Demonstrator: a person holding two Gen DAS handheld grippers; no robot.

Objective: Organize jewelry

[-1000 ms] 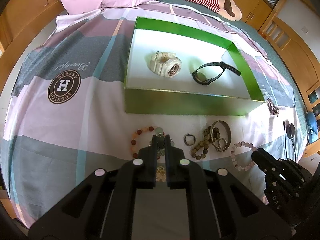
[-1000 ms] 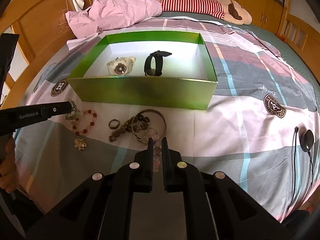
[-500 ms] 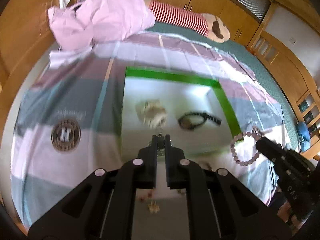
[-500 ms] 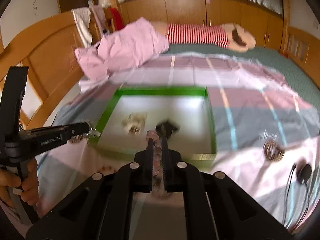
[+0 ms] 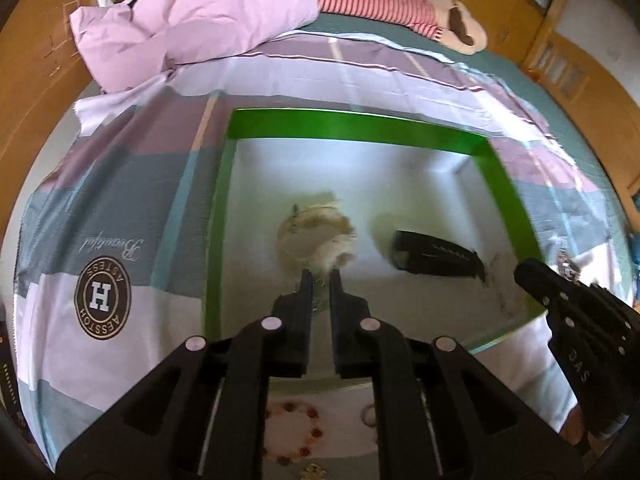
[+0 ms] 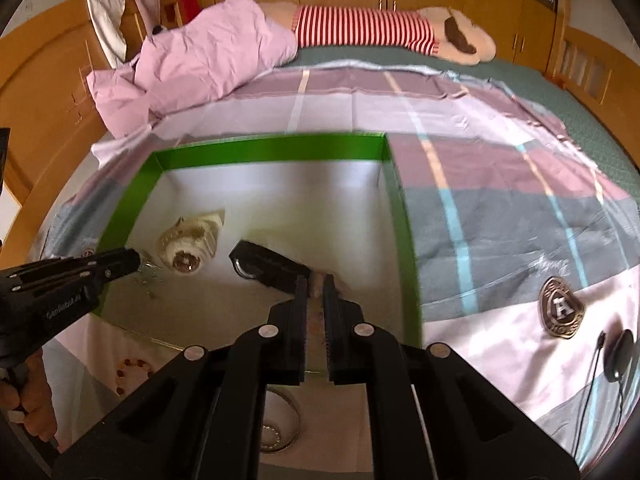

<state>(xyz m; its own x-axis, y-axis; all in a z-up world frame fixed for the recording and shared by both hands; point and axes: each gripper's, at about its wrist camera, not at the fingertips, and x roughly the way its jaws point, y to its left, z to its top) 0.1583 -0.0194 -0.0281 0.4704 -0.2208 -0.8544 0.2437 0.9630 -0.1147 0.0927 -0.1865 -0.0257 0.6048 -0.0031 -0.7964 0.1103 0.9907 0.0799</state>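
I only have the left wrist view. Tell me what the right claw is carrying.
Observer: A pink bead bracelet, blurred, is pinched between the fingers of the right claw, over the green box beside the black watch.
Operator: Report what lies outside the box on that side.
Observer: A metal bangle lies on the bedspread in front of the box's near wall, partly hidden by the claw.
Operator: List anything else there.
Observer: A black round puck with a thin cord lies on the bedspread, well to the right of the box.
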